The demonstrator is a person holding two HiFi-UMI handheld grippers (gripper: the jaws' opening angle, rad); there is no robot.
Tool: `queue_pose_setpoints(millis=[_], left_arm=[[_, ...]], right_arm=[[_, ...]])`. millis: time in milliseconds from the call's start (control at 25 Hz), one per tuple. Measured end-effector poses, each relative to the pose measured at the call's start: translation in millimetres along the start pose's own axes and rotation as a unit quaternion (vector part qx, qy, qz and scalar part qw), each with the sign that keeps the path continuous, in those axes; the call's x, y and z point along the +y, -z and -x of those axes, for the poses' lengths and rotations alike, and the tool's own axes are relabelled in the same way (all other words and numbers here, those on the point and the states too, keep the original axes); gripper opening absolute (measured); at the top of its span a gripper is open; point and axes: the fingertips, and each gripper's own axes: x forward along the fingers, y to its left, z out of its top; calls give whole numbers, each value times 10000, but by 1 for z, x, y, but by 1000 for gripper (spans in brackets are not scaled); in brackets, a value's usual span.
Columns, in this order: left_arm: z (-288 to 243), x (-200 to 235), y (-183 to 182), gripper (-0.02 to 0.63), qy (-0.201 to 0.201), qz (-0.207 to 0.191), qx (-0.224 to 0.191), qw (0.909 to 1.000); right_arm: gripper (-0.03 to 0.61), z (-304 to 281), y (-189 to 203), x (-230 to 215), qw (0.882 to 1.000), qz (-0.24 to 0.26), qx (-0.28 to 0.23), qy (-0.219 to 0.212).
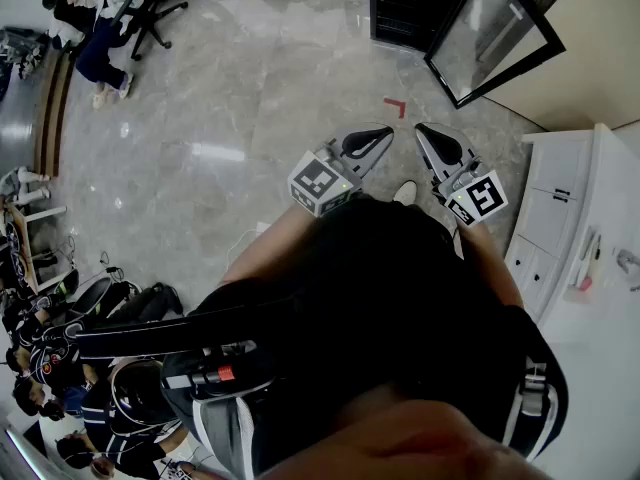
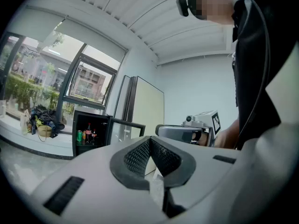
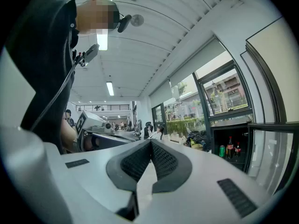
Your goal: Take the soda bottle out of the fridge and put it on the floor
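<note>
Both the left gripper (image 2: pixel 150 143) and the right gripper (image 3: pixel 151 144) have their jaws clenched on nothing, held level above the floor (image 1: pixel 250 88). The soda bottle (image 3: pixel 230 147) stands inside the open fridge (image 3: pixel 233 134), beside a green can (image 3: pixel 222 151).

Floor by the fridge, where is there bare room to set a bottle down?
Bare floor spreads from the open fridge and the red corner mark leftward to the seated people. Crowded: dark bags at lower left, white cabinet at right.
</note>
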Motion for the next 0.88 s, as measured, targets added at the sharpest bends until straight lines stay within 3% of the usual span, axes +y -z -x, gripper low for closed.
queue_pose_setpoints(millis=[720,880], left_arm=[[-6,-1,-4,3,-34,-57,-50,10000],[-16,-9,0,3,12,91,-4,10000]], right_arm=[[11,7,-5,-1,9999,32,-67,-104],[11,15,-2,-6,9999,83,-14,-127]])
